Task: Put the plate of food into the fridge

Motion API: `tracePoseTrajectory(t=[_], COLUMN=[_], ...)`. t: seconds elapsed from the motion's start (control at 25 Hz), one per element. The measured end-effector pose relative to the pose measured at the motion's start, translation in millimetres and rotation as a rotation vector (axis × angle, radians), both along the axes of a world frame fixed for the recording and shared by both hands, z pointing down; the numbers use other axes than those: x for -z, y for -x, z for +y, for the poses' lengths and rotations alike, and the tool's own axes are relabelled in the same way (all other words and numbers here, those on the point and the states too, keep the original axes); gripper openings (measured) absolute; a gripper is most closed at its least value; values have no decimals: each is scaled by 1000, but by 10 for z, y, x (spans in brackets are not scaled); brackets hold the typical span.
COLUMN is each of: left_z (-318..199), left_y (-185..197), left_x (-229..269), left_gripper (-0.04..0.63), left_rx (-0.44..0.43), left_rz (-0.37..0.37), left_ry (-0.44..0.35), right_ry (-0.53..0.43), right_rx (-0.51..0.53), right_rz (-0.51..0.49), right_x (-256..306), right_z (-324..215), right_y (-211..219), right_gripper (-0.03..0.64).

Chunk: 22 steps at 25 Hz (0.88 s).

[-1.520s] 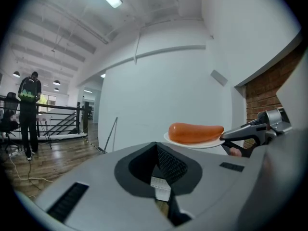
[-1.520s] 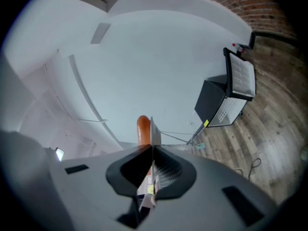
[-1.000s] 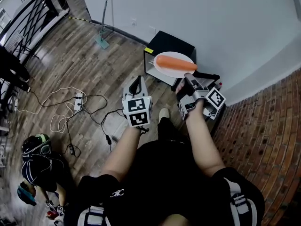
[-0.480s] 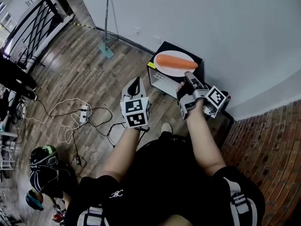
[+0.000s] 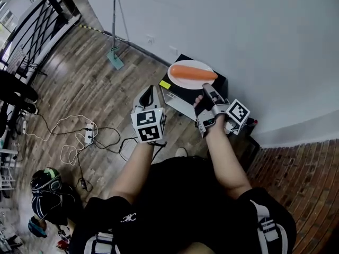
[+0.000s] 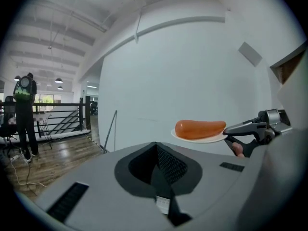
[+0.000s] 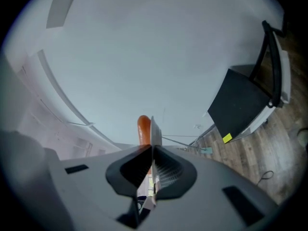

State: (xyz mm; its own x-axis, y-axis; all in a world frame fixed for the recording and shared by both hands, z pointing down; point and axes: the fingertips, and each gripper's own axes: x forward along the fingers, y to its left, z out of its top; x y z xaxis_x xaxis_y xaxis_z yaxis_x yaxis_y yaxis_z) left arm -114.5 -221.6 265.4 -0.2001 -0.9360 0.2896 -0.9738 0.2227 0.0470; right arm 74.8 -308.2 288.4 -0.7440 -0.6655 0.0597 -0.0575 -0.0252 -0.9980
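A white plate (image 5: 186, 75) carrying one orange sausage (image 5: 192, 72) hangs above the small black fridge (image 5: 222, 82), whose white inside (image 5: 179, 96) shows at its front. My right gripper (image 5: 204, 89) is shut on the plate's near rim. Its own view has the plate (image 7: 155, 129) edge-on between the jaws, the sausage (image 7: 143, 127) behind it and the fridge (image 7: 239, 109) lower right. My left gripper (image 5: 149, 96) is left of the plate, shut and holding nothing. From the left gripper (image 6: 157, 166) I see plate (image 6: 198, 138), sausage (image 6: 199, 128) and right gripper (image 6: 228, 128) ahead.
Cables and a power strip (image 5: 88, 134) lie on the wooden floor to the left. A long-handled tool (image 5: 114, 52) leans on the white wall. A black railing (image 5: 33, 24) is far left, brick paving (image 5: 302, 168) to the right. A person (image 6: 23, 114) stands far off.
The right gripper has carried the plate slightly left and up over the fridge. The left gripper has stayed beside it. The whole view has shifted as the person moved closer.
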Motion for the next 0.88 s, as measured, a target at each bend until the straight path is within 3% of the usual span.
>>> tracePoseTrajectory(t=[0.36, 0.68, 0.88], left_z=[-268, -337, -412], left_y=[205, 665, 841], left_x=[-206, -143, -229], left_gripper=[-5, -5, -5], left_rx=[-21, -130, -208], left_rz=[1, -1, 15], left_ry=[37, 39, 47], right_ry=[25, 15, 8], right_rx=[8, -96, -159], right_rz=[-16, -43, 20], right_x=[-231, -294, -389], right_z=[-356, -128, 120], right_y=[335, 713, 747], right_gripper=[31, 29, 29])
